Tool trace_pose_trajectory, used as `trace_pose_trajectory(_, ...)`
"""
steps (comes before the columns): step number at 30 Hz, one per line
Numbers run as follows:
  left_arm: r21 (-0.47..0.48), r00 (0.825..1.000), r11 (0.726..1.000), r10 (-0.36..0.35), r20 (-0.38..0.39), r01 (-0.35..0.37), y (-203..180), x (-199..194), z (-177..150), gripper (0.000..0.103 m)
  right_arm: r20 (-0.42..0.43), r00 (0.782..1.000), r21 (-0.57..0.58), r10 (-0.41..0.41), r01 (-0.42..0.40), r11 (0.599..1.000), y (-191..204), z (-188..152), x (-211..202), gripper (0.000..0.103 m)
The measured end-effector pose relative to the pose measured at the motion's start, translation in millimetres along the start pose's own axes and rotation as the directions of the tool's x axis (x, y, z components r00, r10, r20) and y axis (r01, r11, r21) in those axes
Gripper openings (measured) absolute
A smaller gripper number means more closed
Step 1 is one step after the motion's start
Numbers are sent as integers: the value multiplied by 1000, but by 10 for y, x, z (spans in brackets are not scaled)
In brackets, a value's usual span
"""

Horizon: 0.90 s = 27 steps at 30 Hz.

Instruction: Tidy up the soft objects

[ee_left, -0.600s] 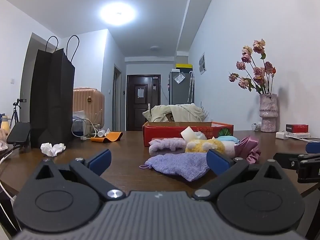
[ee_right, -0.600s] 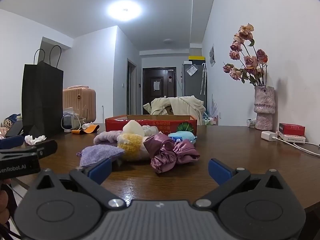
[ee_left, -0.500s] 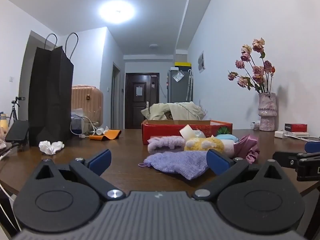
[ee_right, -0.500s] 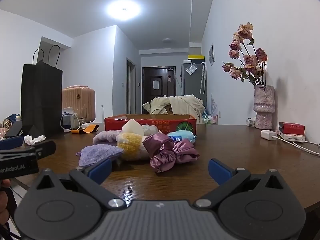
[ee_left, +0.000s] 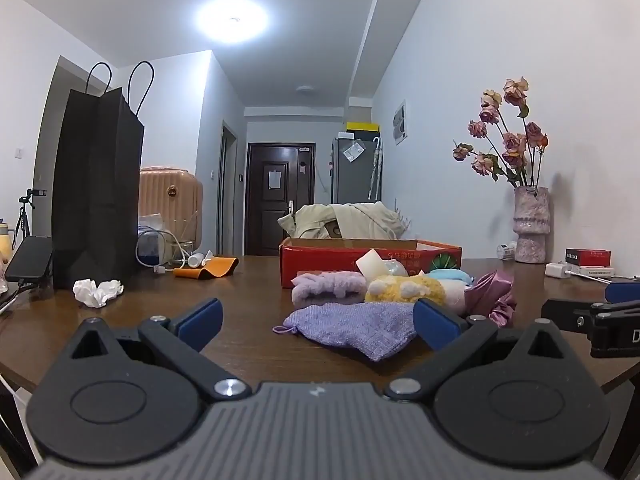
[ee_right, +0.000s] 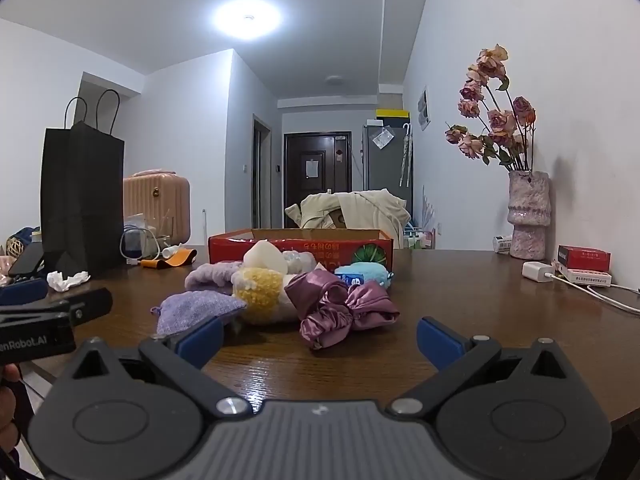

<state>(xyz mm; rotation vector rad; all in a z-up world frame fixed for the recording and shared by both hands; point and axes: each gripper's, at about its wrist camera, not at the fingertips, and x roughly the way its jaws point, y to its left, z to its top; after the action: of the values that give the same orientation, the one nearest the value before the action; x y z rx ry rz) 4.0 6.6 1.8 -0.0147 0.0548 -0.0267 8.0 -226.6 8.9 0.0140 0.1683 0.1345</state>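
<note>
Change: almost none since half a second ago; both views only drift slightly.
Left gripper [ee_left: 316,320]: fingers spread wide, empty, short of the purple knit cloth [ee_left: 352,326] at 12 o'clock.
Right gripper [ee_right: 318,336]: fingers apart, empty, facing the satin scrunchie [ee_right: 340,308].
Soft pile: on the table [ee_right: 480,308], just before the red box [ee_right: 300,246].
Meaning: sorting not yet begun; approach phase.

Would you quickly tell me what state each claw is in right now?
Left claw: open, holding nothing.
Right claw: open, holding nothing.
</note>
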Motion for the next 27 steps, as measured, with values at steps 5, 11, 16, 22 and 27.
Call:
trace_pose_trajectory(5,-3,1000,1000,1,-6,-1,-2,24,3,103,1,1000,0,4,-4,1000,1,13,2,103)
trace_pose_trajectory(11,-3,1000,1000,0,-9,0,-10,29,-8,103,1,1000,3,5,-5,1000,-1,17,2,103)
trace_pose_trajectory(16,-8,1000,1000,4,-16,-4,1,42,-8,103,-3,1000,3,4,-4,1000,2,17,8,103)
trace_pose_trajectory(22,-12,1000,1000,3,-18,-3,14,42,-10,103,-6,1000,4,3,-2,1000,3,7,20,103)
trace_pose_trajectory(27,-12,1000,1000,2,-19,-3,7,46,-8,103,-10,1000,5,5,-5,1000,7,-7,25,103)
